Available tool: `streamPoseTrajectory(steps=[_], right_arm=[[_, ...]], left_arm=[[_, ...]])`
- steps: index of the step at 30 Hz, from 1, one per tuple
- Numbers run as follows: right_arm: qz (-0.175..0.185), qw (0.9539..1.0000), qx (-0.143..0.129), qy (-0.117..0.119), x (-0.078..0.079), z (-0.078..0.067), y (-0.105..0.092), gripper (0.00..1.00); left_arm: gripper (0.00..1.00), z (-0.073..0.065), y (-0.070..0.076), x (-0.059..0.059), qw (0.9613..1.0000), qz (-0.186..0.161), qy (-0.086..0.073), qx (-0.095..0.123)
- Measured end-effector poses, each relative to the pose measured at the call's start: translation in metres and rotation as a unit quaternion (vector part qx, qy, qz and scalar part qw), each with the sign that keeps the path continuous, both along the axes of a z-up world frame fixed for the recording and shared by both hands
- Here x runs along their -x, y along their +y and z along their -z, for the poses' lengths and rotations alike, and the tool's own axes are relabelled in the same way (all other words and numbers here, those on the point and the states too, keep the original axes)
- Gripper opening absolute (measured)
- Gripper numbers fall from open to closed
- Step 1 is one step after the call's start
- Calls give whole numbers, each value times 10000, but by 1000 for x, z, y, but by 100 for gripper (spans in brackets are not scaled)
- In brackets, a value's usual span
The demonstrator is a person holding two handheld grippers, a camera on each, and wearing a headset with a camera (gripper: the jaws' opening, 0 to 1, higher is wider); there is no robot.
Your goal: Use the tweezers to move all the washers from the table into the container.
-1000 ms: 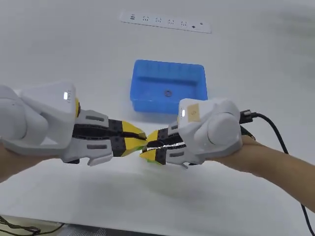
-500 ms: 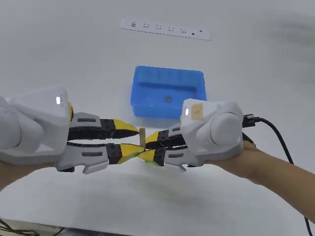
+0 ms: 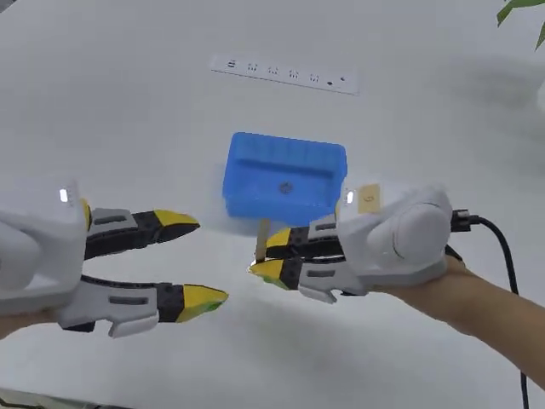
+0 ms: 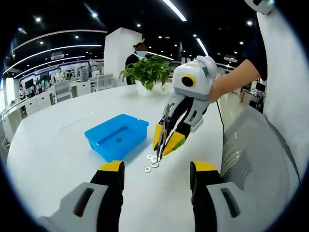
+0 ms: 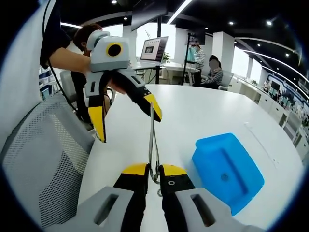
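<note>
My right gripper [image 3: 262, 256] is shut on thin metal tweezers [image 3: 262, 231], which stick up past its yellow tips. In the right gripper view the tweezers [image 5: 153, 140] run forward from between the closed jaws [image 5: 154, 172]. The left gripper [image 3: 207, 261] hangs open to the left of the right one, nothing between its fingers; its jaws stand wide apart in the left gripper view [image 4: 157, 170]. A few small washers [image 4: 154, 164] lie on the white table under the tweezers' points [image 4: 163, 145]. The blue container [image 3: 285, 176] sits just beyond, one washer [image 3: 287, 188] inside it.
A white power strip [image 3: 285, 74] lies at the table's far side. A black cable [image 3: 502, 247] trails from the right gripper. A grey mesh chair [image 4: 251, 159] stands at the table's near edge. A potted plant [image 4: 147, 75] sits on the table beyond the container.
The left gripper has opened and drawn back to the left, away from the right gripper. The tweezers stay in the right gripper alone.
</note>
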State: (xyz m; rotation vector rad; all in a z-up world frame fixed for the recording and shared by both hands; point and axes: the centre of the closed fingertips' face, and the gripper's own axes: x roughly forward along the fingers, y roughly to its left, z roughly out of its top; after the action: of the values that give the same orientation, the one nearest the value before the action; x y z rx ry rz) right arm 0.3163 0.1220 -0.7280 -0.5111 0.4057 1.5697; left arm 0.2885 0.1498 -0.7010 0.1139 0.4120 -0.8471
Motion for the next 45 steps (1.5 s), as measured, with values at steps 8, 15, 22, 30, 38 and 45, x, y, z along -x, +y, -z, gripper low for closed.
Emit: streamPoseTrajectory(steps=[8, 15, 22, 30, 38, 45], right_arm=[[298, 9993, -155, -168, -19, -26, -14, 10], [414, 9979, -294, -402, -36, -50, -13, 10], [538, 9959, -462, -563, -64, -69, -2, 10], [613, 9950, -414, -675, -100, -63, 9, 10], [819, 9954, -309, -391, -129, -34, 15, 10], [990, 9950, -115, -74, -146, 1, 21, 10]], left_arm=[[74, -1, 9, 0, 9990, -391, -16, 219], [84, -4, 20, -1, 9956, -766, -100, 521], [100, 1, 33, -1, 9932, -1023, -92, 541], [100, 6, 37, 0, 9931, -1066, -10, 489], [100, 7, 41, -5, 9920, -1189, -16, 425], [100, 10, 40, -6, 9916, -1225, 55, 407]])
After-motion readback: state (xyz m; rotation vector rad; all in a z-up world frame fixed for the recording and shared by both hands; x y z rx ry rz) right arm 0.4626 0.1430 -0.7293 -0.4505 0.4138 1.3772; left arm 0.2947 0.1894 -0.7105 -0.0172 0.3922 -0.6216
